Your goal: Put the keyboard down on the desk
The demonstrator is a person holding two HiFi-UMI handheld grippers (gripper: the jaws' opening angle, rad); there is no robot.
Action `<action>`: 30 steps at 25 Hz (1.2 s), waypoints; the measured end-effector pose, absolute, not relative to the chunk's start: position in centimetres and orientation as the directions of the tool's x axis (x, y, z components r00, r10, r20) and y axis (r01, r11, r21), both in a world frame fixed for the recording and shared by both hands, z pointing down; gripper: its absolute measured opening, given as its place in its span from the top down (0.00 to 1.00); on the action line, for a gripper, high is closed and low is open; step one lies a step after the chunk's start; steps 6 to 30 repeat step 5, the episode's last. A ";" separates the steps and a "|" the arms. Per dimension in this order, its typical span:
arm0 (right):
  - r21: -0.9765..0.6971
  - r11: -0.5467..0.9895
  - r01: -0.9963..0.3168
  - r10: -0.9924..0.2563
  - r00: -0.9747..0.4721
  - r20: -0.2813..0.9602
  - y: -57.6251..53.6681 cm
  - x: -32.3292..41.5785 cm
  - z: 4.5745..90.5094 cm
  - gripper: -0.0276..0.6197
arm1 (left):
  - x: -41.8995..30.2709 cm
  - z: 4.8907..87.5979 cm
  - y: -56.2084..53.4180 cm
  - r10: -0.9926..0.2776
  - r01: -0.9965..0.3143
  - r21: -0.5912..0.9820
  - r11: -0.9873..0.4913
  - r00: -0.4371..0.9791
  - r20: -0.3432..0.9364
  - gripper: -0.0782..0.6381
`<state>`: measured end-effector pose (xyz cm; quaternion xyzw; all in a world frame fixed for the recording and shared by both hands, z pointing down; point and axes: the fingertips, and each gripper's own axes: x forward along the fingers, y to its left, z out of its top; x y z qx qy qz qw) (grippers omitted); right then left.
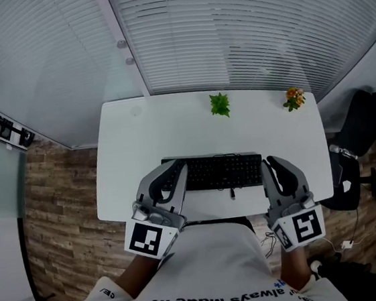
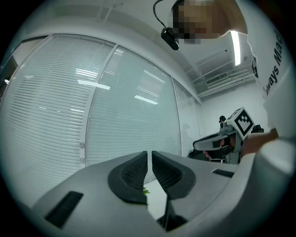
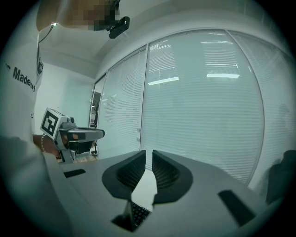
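Note:
A black keyboard (image 1: 221, 172) lies flat on the white desk (image 1: 122, 161), near its front edge. My left gripper (image 1: 179, 170) hovers over the keyboard's left end and my right gripper (image 1: 268, 165) beside its right end. Each gripper view looks over the desk toward the window blinds. The left gripper (image 2: 149, 159) is shut, pads nearly touching, with nothing between them. The right gripper (image 3: 149, 159) is shut and empty too. A strip of keyboard keys (image 3: 138, 214) shows below its jaws. Neither gripper holds the keyboard.
A small green plant (image 1: 219, 104) and a pot of orange flowers (image 1: 294, 98) stand at the desk's back edge. Window blinds (image 1: 241, 25) rise behind the desk. A black chair (image 1: 364, 126) stands to the right, with cables on the wooden floor (image 1: 54, 216).

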<state>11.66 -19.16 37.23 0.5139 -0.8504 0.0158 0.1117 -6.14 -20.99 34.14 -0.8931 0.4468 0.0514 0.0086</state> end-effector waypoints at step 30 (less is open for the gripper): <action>0.091 0.466 -0.880 -0.873 -0.441 0.209 -19.5 11.7 37.3 0.88 | -6.2 34.3 -21.3 -0.800 -0.801 0.036 -0.598 0.593 -0.094 0.82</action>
